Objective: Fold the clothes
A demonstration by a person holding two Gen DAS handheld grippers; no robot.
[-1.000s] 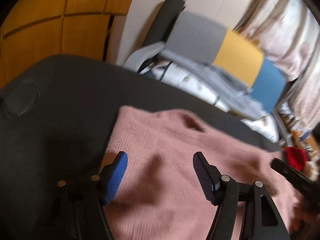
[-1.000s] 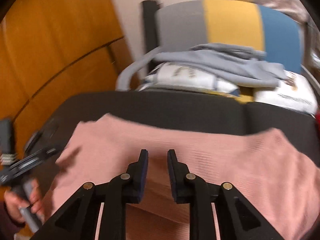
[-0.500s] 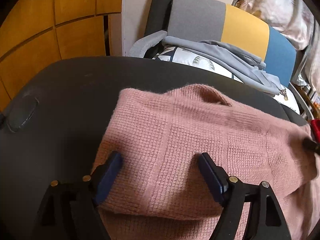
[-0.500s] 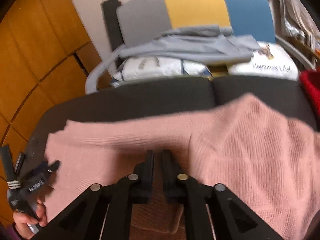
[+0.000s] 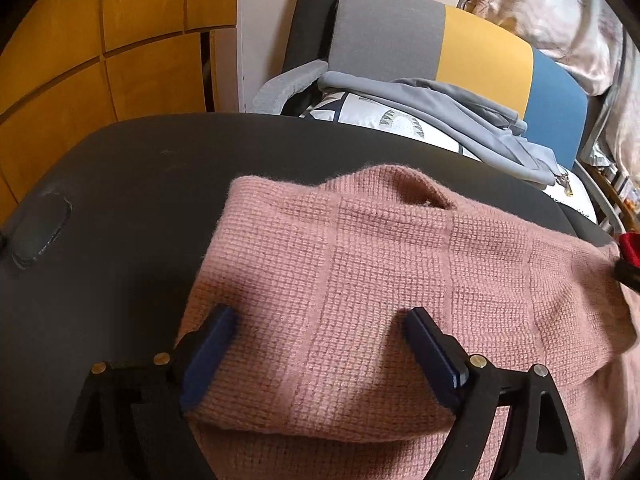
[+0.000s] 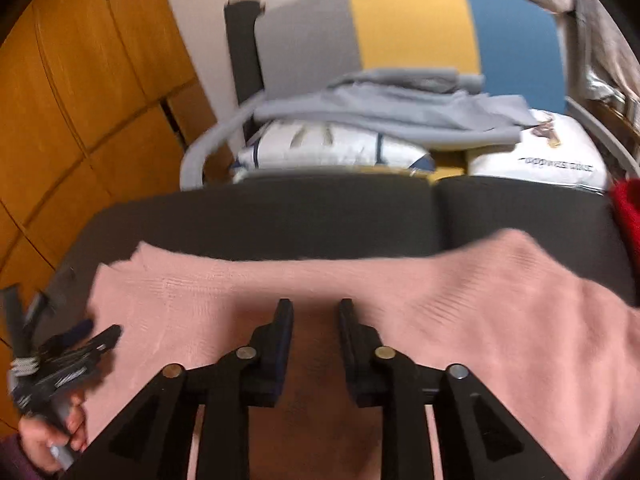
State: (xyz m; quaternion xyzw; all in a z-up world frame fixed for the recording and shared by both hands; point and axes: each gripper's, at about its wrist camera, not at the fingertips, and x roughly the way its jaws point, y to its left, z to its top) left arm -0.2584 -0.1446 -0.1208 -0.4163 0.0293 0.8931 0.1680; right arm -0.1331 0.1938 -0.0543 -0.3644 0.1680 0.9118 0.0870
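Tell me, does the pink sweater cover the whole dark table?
No, the pink sweater leaves a wide bare part of the dark table on its left side.

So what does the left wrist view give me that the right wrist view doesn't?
Left wrist only: the left gripper close up, jaws opening wide over the pink sweater, pads not pinching it; the sweater's neck opening; an oval patch on the dark surface.

Right wrist only: the right gripper, jaws narrow and opening, over the sweater, nothing clearly between them; the hand holding the left gripper.

Both: sweater on the dark surface, striped chair with a grey garment, wooden panels.
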